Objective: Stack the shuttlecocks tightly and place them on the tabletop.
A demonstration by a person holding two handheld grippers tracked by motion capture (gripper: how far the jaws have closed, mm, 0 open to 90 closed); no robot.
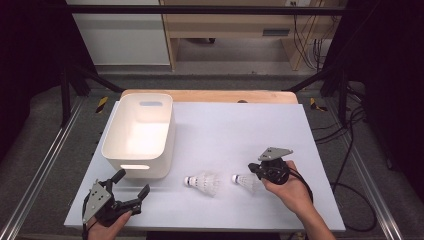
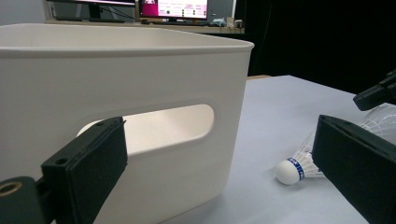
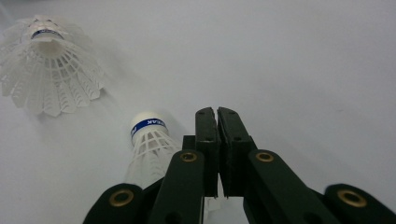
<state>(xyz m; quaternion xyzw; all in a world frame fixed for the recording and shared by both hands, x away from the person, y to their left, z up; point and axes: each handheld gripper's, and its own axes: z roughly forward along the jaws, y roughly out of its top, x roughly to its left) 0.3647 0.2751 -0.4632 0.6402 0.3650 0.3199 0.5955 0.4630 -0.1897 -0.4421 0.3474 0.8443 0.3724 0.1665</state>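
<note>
Two feathered shuttlecocks are listed on the white tabletop (image 1: pixel 240 125), neither yet placed in the white plastic bin (image 1: pixel 112 145) with cut-out handles that stands at the table's left; the bin's inside appears bare as far as the high view reaches.

Item 1, nearer shuttlecock (image 1: pixel 246 181): lies on its side at the right, white cork tip with a blue band pointing left. The right gripper (image 1: pixel 260 176) is set at its feather skirt. In the right gripper view the jaws are seen pressed together, pad against pad, with the shuttlecock (image 3: pixel 148 149) lying just beside and partly under them; a white sliver shows low between the jaws (a pinched feather edge, perhaps, but this cannot be told for certain). A firm hold is therefore not confirmed, and the shuttlecock rests on the table.

Item 2, second shuttlecock (image 1: pixel 204 183): lies between the first and the bin, untouched, cork also to the left.

Item 3, left gripper (image 1: pixel 131 182): held low at the table's near-left corner, jaws spread wide with nothing between them; in its own view the bin's handle slot (image 2: pixel 159 128) is faced, and the second shuttlecock (image 2: pixel 299 163) is seen to the right.

Progress, as judged: nothing is deposited; the work is at its first pickup, with both lifts and both transfers to the bin remaining.
</note>
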